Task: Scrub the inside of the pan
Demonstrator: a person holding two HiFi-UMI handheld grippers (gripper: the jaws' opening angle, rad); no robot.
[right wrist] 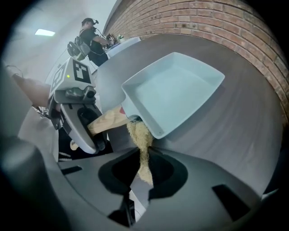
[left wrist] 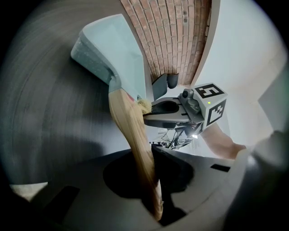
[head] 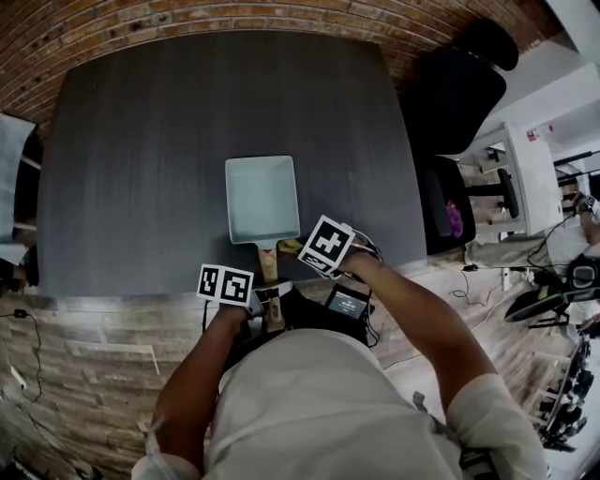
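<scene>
Presently the pale blue rectangular pan (head: 262, 197) rests on the dark grey counter (head: 131, 169). Its wooden handle (left wrist: 131, 131) is clamped by the fingers of the left gripper (left wrist: 151, 180). The right gripper (right wrist: 142, 167) pinches a yellow fibrous scrubbing pad (right wrist: 140, 135) just outside the near rim. Scrubbing appears not yet begun.

The table (head: 141, 169) gives open passage along its far edge, both far corners and down the left and right sides; the only thing on it is the pan (head: 262, 199), by the middle of the near edge, its inside open from above. That near edge is crowded: the left gripper (left wrist: 151, 167) clamps the handle (head: 268, 262), and the right gripper (right wrist: 143, 162) pinches a scrub pad (right wrist: 141, 142) just beside the handle's root. A brick wall (head: 234, 19) closes off the far edge, and a black chair (head: 459, 94) stands by the right edge.
</scene>
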